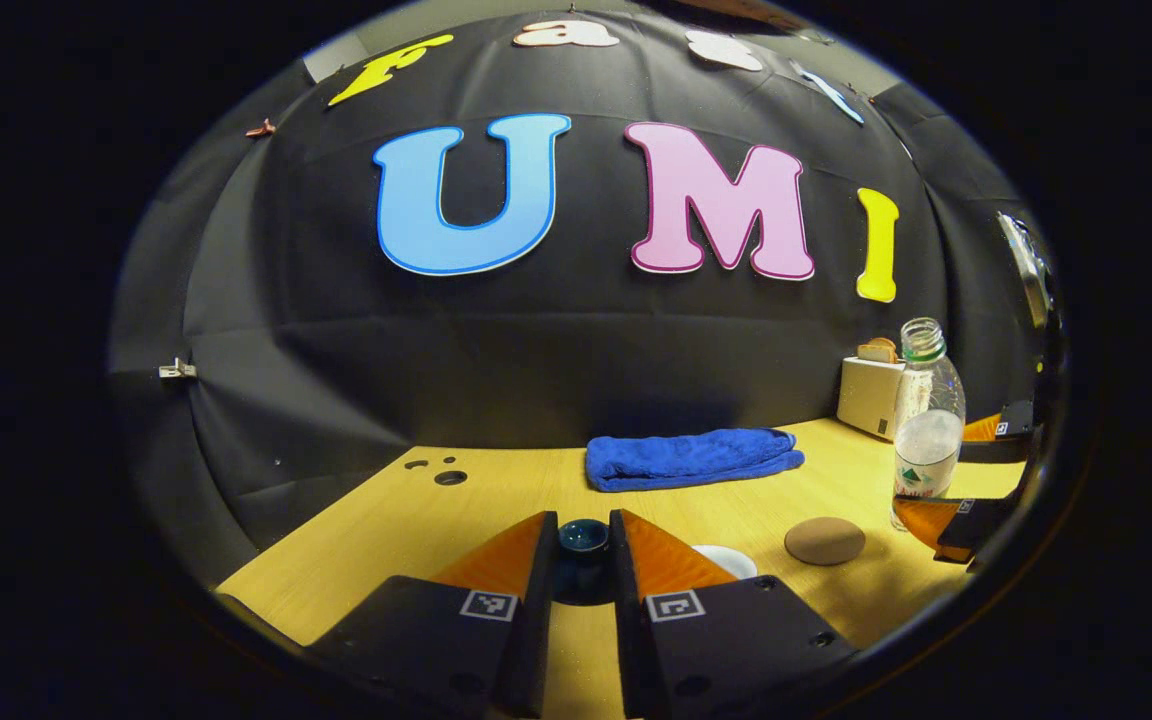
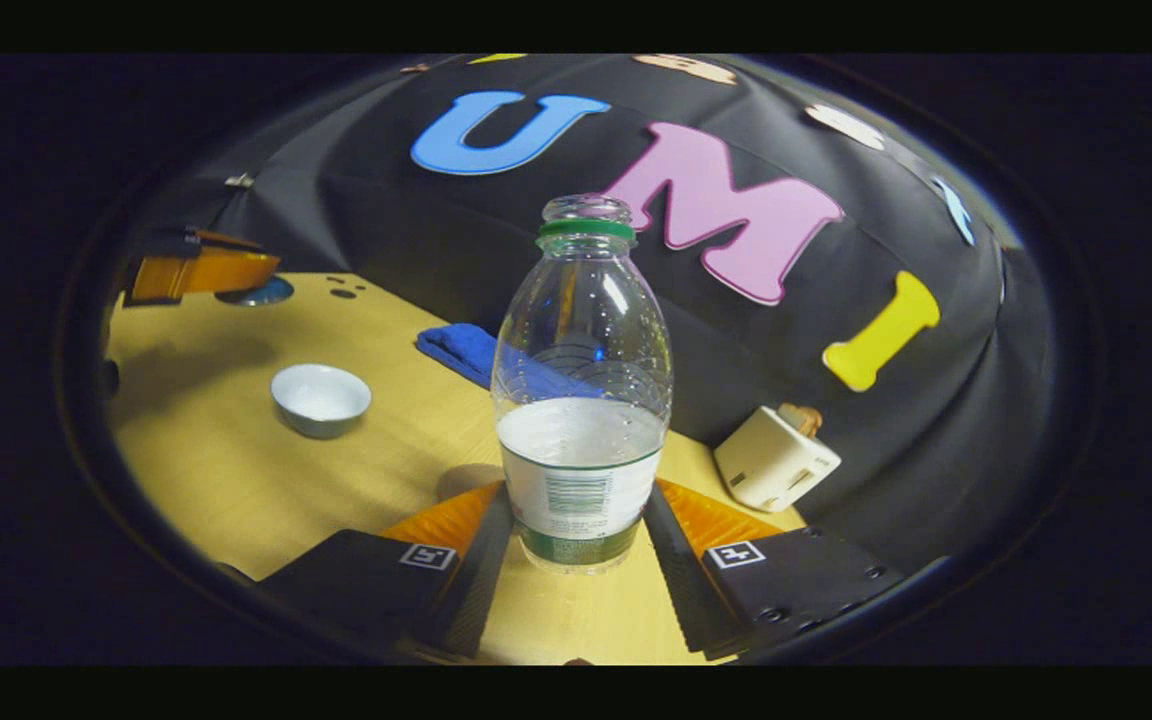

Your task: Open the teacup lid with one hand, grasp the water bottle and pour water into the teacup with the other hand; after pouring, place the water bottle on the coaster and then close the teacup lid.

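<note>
The dark blue teacup lid [image 1: 584,538] sits between my left gripper's [image 1: 584,528] fingertips, which are shut on it. In the right gripper view that gripper [image 2: 254,274] holds the lid [image 2: 258,293] above the table's far left. The white teacup [image 2: 321,400] stands uncovered; in the left gripper view it [image 1: 731,560] peeks out behind one finger. My right gripper [image 2: 581,505] is shut on the lower body of the uncapped, upright water bottle [image 2: 581,400], about half full. The bottle [image 1: 926,420] stands just right of the round brown coaster [image 1: 824,540], not on it.
A folded blue towel [image 1: 691,457] lies at the back of the wooden table [image 1: 416,520], near the black wall. A white toaster [image 2: 776,460] with bread stands at the back right. Small holes [image 1: 448,477] mark the table's far left.
</note>
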### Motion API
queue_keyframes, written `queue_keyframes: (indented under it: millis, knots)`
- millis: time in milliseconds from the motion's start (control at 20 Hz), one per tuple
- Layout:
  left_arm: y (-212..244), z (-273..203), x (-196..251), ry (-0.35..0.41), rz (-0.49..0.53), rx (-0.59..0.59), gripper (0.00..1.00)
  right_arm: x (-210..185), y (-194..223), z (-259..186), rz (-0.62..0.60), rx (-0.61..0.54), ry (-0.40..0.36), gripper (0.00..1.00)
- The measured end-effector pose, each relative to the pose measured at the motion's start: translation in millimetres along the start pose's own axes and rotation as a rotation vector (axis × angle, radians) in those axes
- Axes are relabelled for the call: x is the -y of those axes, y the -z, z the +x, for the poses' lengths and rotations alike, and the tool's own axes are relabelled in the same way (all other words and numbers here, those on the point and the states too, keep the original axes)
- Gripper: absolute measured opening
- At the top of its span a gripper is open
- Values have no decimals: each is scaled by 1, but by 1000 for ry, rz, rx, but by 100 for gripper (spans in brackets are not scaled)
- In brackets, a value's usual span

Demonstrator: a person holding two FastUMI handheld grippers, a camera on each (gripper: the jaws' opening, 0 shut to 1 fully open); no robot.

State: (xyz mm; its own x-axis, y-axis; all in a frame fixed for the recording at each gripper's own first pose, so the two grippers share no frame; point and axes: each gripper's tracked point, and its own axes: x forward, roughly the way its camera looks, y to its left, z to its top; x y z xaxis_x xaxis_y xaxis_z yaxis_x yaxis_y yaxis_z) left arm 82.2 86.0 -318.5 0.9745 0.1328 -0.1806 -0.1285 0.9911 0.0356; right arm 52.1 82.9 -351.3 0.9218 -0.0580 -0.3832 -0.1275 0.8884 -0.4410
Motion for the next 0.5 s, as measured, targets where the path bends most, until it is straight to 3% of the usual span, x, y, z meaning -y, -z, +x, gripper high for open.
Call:
queue_keyframes:
  millis: [250, 350, 500]
  knots:
    - [1, -5, -16, -19, -4, 0, 32, -9, -14, 13, -244, 7, -6, 75]
    - [3, -6, -21, -31, -2, 0, 32, -7, -19, 19, -351, 6, 20, 78]
    - [3, -9, -27, -40, 7, 5, 32, -8, -28, 25, -478, 25, 42, 75]
